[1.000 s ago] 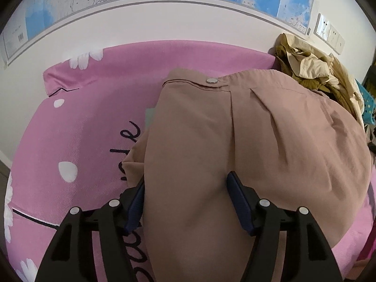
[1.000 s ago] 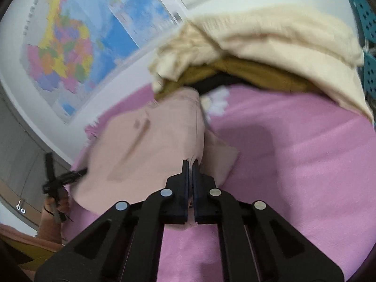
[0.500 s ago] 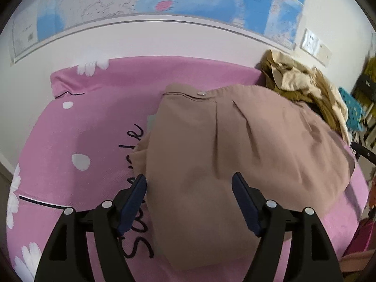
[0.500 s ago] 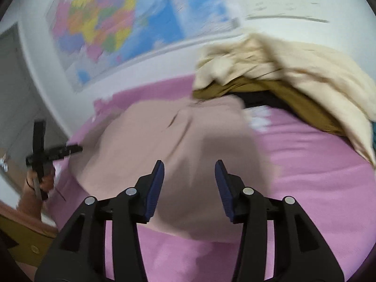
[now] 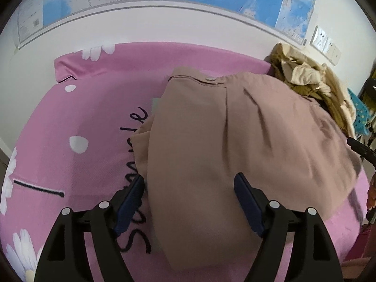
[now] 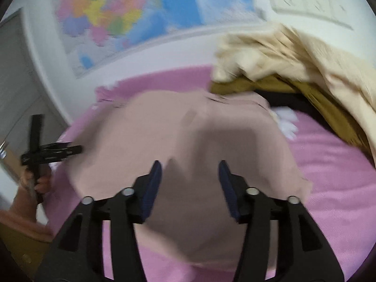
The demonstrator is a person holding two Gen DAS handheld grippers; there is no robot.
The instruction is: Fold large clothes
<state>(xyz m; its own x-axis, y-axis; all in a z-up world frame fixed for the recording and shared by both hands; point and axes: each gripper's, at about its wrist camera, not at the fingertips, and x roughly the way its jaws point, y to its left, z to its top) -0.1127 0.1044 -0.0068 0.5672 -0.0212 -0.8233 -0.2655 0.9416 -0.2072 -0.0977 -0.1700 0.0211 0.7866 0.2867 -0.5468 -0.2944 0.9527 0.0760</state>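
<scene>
- Left tongs [image 5: 189, 189]: jaws opening, pads clear of the beige garment [image 5: 246, 145].
- Right tongs [image 6: 189, 181]: jaws opening above the garment, nothing clamped.
- Garment lies on pink bedsheet [image 5: 94, 108].

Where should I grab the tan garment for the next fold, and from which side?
A judgement: take the tan garment at its near rounded edge, coming from the near side, the left gripper low along the pink sheet. That edge lies loose toward you, while the buttoned waistband sits far. Both grippers' jaws are opening, gripping nothing.

Right claw [image 6: 189, 171] opening, empty, above tan garment [image 6: 178, 141].
</scene>
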